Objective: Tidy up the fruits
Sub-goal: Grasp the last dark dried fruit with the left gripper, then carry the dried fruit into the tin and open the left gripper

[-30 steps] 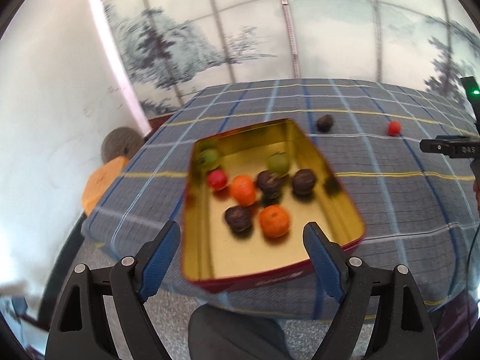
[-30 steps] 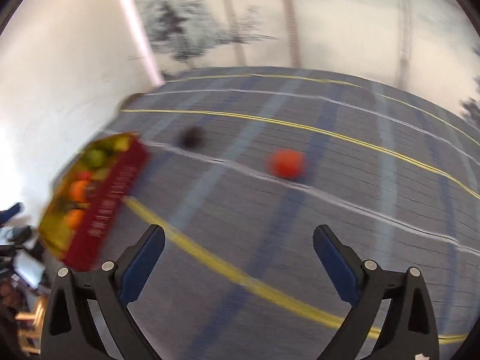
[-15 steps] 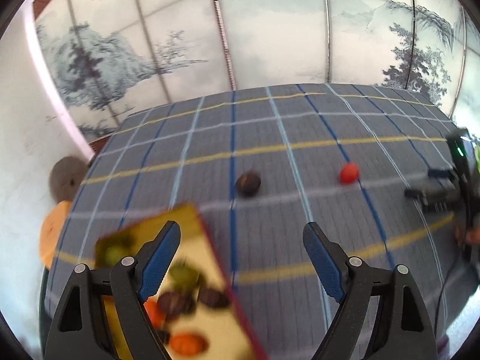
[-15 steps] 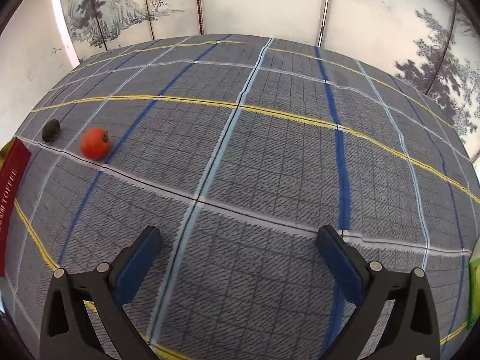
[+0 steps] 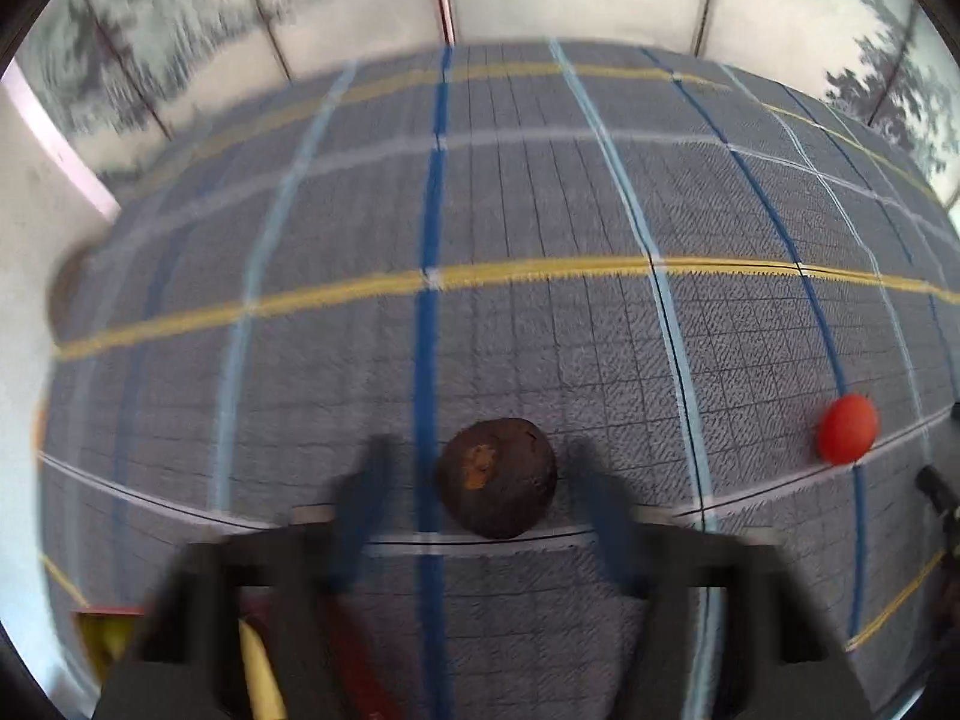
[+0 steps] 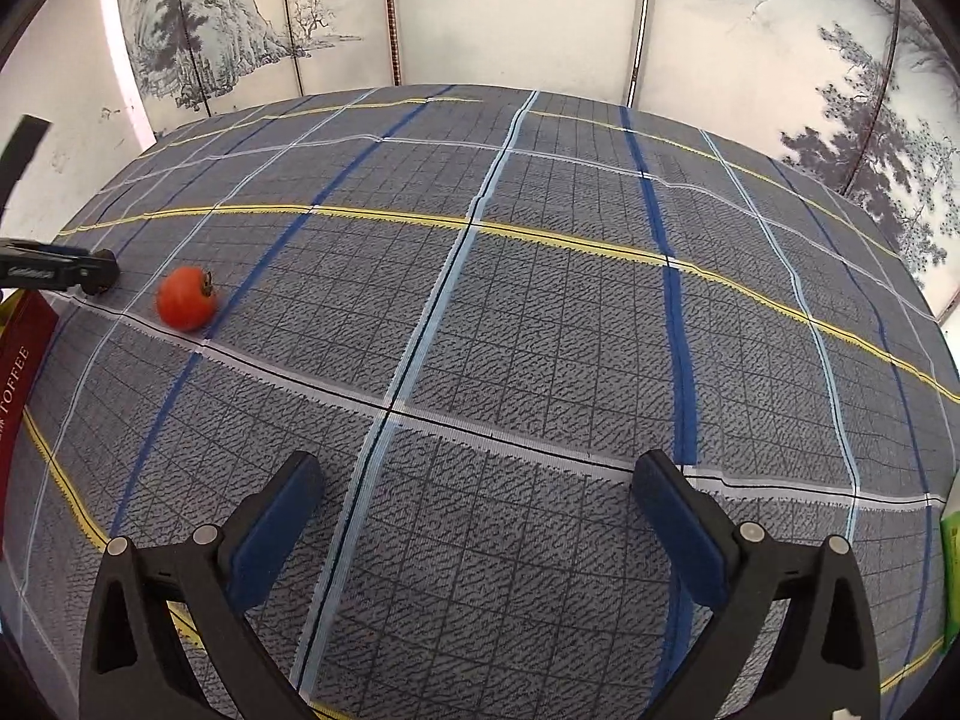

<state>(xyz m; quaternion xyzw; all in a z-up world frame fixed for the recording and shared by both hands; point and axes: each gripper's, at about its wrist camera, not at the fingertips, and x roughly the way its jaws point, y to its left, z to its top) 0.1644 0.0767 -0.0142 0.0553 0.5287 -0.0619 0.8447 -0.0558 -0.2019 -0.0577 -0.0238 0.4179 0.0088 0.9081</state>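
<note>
A dark brown round fruit (image 5: 498, 480) lies on the checked tablecloth (image 5: 540, 330), between the blurred fingers of my left gripper (image 5: 480, 453). The jaws are closing, and a gap still shows on each side of the fruit. A red tomato (image 5: 846, 429) sits to its right; in the right wrist view the tomato (image 6: 186, 299) lies far left, beside one left finger (image 6: 60, 267). My right gripper (image 6: 477, 468) is open over bare cloth with nothing between its fingers. A corner of the red tin (image 5: 102, 630) shows at the bottom left.
The tin's red wall (image 6: 21, 360) with lettering stands at the left edge of the right wrist view. A painted folding screen (image 6: 510, 18) rises behind the table. A green object (image 6: 951, 570) peeks in at the right edge.
My left gripper swung away from the tin and came down around the dark fruit, its fingers drawing closer together. My right gripper swung right earlier, then stayed put.
</note>
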